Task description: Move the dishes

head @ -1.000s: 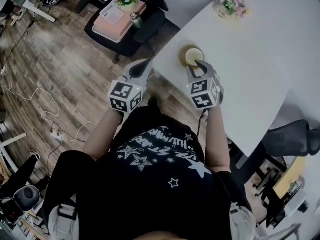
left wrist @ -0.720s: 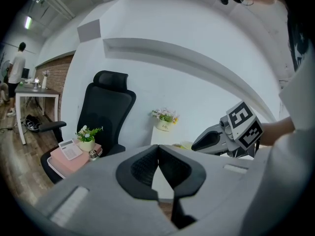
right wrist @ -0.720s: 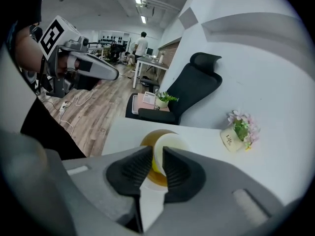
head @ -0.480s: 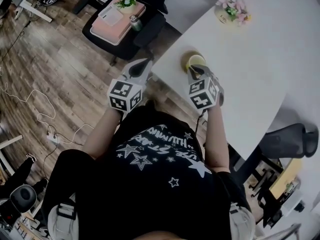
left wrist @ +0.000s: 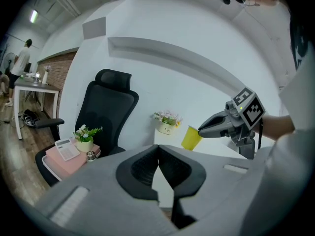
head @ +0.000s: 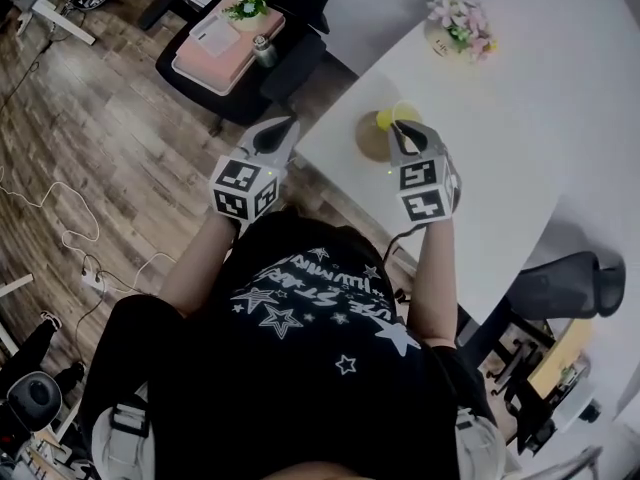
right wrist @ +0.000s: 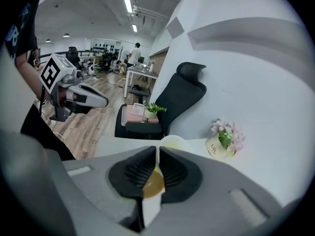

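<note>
The task is in its early part. The right hand-held gripper (head: 398, 131) is closed on the rim of a yellow cup (left wrist: 190, 137), one jaw inside the wall and one outside. The right gripper view shows the thin wall pinched between the pads. Seen from the left gripper view, the cup hangs tilted from the jaw tips, near the bench (head: 500, 118) edge. It looks to be just clear of the surface, though I cannot be sure its base is fully off.

In the head view, a brown saucer (head: 370, 143) lies flat on the bench directly under the gripper tips, with the cup just off it toward 1 o'clock. So the cup seems picked up, but it has not been carried anywhere or set down. The saucer looks untouched.

The left hand-held gripper (head: 277, 130) has its jaws together with nothing between them. It is held out over the floor, beyond the bench edge, at about 9 o'clock from the cup and well apart from it.

A flower pot (head: 452, 20) stands farther in on the bench, at 1 o'clock from the cup. No target spot for the dishes is evident. My reading is that the carry and placing of the cup, and then the saucer, are left to do.
</note>
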The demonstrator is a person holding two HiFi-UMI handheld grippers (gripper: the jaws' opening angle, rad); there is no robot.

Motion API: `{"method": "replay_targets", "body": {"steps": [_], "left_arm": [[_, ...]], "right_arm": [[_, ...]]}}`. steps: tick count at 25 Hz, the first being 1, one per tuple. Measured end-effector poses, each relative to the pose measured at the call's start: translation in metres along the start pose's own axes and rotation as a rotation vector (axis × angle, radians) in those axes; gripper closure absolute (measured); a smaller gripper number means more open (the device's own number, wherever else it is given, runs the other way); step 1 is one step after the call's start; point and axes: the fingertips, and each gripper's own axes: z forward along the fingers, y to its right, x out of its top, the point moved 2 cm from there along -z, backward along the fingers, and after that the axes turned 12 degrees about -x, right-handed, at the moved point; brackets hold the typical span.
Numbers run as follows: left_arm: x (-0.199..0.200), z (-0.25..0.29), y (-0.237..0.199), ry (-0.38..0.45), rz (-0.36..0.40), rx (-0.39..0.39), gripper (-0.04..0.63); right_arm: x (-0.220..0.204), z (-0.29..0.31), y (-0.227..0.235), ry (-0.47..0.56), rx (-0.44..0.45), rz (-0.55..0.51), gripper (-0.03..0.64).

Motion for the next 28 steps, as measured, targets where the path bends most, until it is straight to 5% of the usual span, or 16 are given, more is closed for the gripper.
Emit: {"method": "replay_targets", "body": {"steps": [9, 25, 28], "left_arm": [[0.002, 0.003, -0.003, -0.011, 0.0, 0.027, 0.584], [0.0, 0.006, -0.009, -0.035, -0.034, 0.141, 0.584], [-0.001, 0.006, -0.008, -0.038, -0.033, 0.146, 0.584]], "right_arm": [[-0.009, 0.051, 0.035, -0.036, -0.022, 0.043, 0.591], [-0.016, 0.111, 0.021, -0.074, 0.122, -0.03, 0.591], [-0.016, 0.109, 0.013, -0.072, 0.16, 0.014, 0.545]]}}
